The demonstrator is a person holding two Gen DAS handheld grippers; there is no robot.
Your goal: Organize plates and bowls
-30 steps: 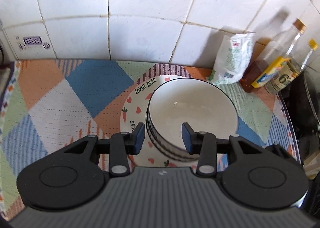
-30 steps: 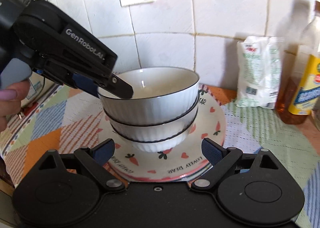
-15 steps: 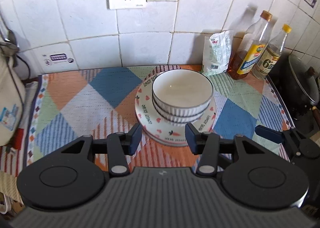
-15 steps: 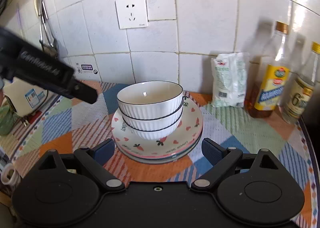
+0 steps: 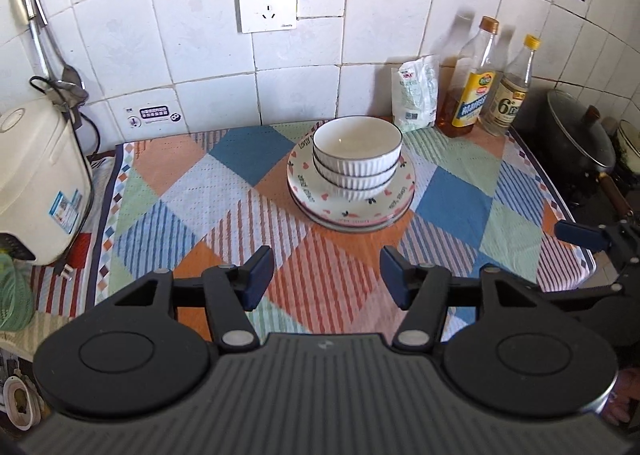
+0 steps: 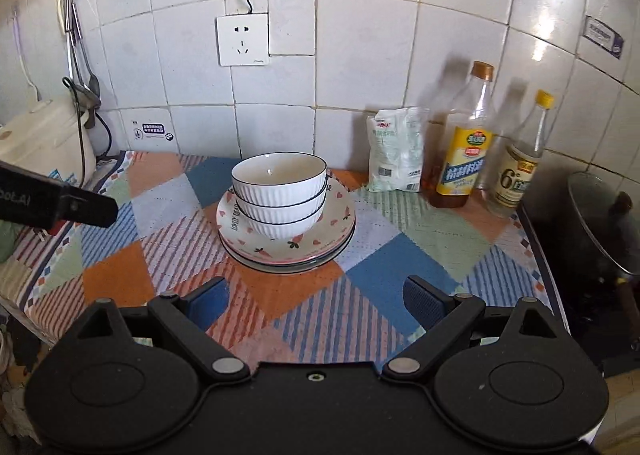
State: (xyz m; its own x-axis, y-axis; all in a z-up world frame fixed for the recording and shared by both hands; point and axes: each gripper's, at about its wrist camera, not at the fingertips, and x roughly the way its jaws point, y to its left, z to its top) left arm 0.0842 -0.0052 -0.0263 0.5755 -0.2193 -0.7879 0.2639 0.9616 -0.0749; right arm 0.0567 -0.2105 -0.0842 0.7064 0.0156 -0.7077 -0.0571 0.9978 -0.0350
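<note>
Both grippers, left (image 5: 326, 275) opening and right (image 6: 316, 301) spread wide, hang empty, well short of the stacked bowls (image 5: 357, 154).

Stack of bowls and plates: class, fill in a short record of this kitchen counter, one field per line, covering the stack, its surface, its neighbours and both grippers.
bowls: three white ribbed bowls nested, upright
plates: patterned plates stacked under the bowls
surface: patchwork cloth on the counter
right of stack: white packet, two bottles against the tiled wall
left of stack: rice cooker
left gripper: jaws opening, nothing between them, clear of the stack
right gripper: open, empty, clear of the stack
</note>
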